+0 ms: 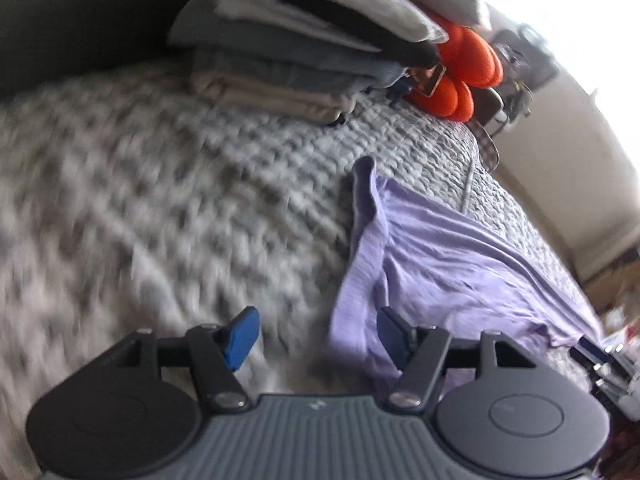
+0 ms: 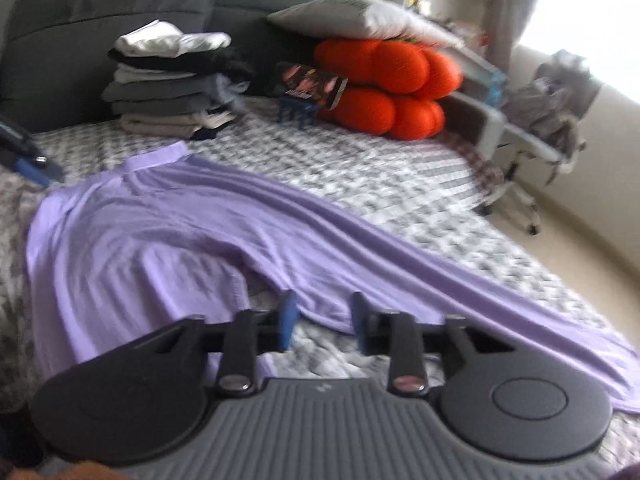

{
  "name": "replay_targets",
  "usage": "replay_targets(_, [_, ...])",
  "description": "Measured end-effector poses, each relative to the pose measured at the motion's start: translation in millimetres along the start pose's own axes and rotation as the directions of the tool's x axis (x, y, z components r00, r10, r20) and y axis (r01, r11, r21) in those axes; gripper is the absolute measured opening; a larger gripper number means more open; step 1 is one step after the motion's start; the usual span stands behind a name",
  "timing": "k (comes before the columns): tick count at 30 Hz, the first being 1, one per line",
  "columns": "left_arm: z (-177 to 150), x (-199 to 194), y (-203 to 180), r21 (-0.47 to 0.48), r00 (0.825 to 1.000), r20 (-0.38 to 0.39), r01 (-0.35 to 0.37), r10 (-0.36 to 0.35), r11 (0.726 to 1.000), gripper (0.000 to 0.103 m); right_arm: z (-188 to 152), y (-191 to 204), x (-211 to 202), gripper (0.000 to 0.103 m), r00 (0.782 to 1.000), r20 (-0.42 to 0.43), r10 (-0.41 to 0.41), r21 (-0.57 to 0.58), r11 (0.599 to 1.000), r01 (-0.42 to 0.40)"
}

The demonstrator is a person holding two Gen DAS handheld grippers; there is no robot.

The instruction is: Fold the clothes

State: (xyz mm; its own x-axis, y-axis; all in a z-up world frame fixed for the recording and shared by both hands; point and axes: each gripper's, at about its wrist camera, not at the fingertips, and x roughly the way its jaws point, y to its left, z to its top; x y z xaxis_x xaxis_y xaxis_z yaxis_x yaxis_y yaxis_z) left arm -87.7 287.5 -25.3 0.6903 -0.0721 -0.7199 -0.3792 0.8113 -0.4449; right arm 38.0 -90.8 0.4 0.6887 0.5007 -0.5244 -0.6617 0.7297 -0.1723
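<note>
Both claws hang open over the bed (image 2: pixel 360 168) (nothing pinched): left gripper (image 1: pixel 316 332); right gripper (image 2: pixel 322 326); lilac garment (image 2: pixel 160 232) spread flat.

Left gripper (image 1: pixel 316 334): jaws apart, nothing between, tilted downward.
Right gripper (image 2: pixel 323 326): jaws parted, empty, angled down.

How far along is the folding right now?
Done: a stack of folded clothes sits by the headboard. In hand: nothing. The purple garment lies spread and rumpled on the bed, and both the left gripper and right gripper are open with no cloth pinched. Left: fold the purple garment and stack it.
</note>
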Motion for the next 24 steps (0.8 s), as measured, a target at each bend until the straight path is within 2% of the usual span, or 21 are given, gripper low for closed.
replay_targets(1, [-6,0,-4,-0.004,1.0,-0.008,0.005,-0.005,1.0,0.067,-3,-2,-2,0.038,1.0,0.01,0.006,0.036,0.999,-0.006])
replay_targets(4, [-16,9,-22,0.02,1.0,0.005,0.02,-0.02,1.0,0.078,-8,-4,-4,0.038,0.999,0.044,0.024,0.138,0.99,-0.03])
replay_targets(7, [-16,22,-35,0.044,0.998,0.063,-0.021,0.018,0.999,0.077,-9,-1,-2,0.038,0.997,0.072,0.042,0.191,0.98,-0.055])
replay_targets(9, [-18,20,-32,0.012,0.993,0.106,-0.054,0.052,0.998,0.06,-10,0,0,0.038,0.997,0.066,0.046,0.204,0.977,-0.059])
replay_targets(10, [-20,18,-30,-0.007,0.989,0.128,-0.068,0.068,0.998,0.032,-11,0,-1,0.038,0.997,0.063,0.043,0.209,0.976,-0.055])
replay_targets(11, [-21,17,-28,-0.027,0.985,0.15,-0.082,0.085,0.996,0.014,-13,-1,-1,0.038,0.997,0.059,0.041,0.217,0.975,-0.052])
replay_targets(14, [-24,12,-12,-0.11,0.976,0.192,-0.079,0.099,0.991,0.01,-23,3,3,0.038,0.999,0.029,0.021,0.22,0.975,-0.027])
replay_targets(17, [-20,5,-3,-0.151,0.969,0.225,-0.071,0.105,0.986,0.006,-29,6,4,0.037,1.0,0.018,0.024,0.236,0.971,-0.027])
replay_targets(20, [-17,-3,0,-0.139,0.964,0.244,-0.078,0.111,0.987,0.004,-28,5,0,0.037,0.999,0.026,0.02,0.249,0.968,-0.026])
replay_targets(24, [-13,-22,1,-0.066,0.928,0.328,-0.164,0.176,0.984,0.0,-28,5,-2,0.037,1.0,0.015,0.013,0.255,0.967,-0.016])
